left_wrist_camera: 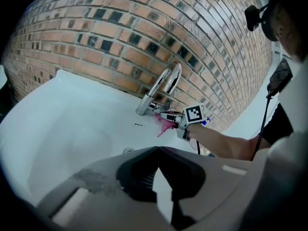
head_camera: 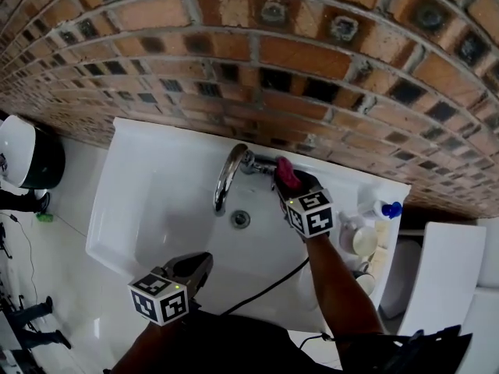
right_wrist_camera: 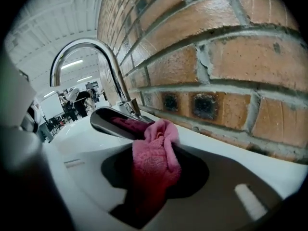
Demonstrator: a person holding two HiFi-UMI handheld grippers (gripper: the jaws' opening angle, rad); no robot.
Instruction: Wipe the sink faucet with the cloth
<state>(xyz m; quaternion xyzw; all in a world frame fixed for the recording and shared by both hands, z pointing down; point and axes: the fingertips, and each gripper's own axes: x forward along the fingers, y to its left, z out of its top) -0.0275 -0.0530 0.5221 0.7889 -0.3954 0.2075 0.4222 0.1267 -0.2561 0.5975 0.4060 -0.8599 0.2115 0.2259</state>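
A curved chrome faucet [head_camera: 228, 176] stands at the back of the white sink [head_camera: 140, 209], against the brick wall. My right gripper [head_camera: 285, 182] is shut on a pink cloth [head_camera: 287, 173], which is pressed against the faucet's side handle. In the right gripper view the cloth [right_wrist_camera: 155, 158] bunches between the jaws and touches the chrome handle [right_wrist_camera: 111, 121] under the faucet's arch [right_wrist_camera: 98, 52]. My left gripper [head_camera: 206, 260] hangs over the sink's front edge, shut and holding nothing. The left gripper view shows its jaw tips [left_wrist_camera: 159, 149] meeting, with the faucet [left_wrist_camera: 163, 86] and cloth [left_wrist_camera: 165, 124] far ahead.
The drain [head_camera: 241, 219] lies below the spout. A bottle with a blue cap [head_camera: 387, 208] and a white cup [head_camera: 362, 241] stand on the sink's right side. A brick wall [head_camera: 312, 61] rises close behind the faucet. A black cable [head_camera: 265, 291] crosses the sink front.
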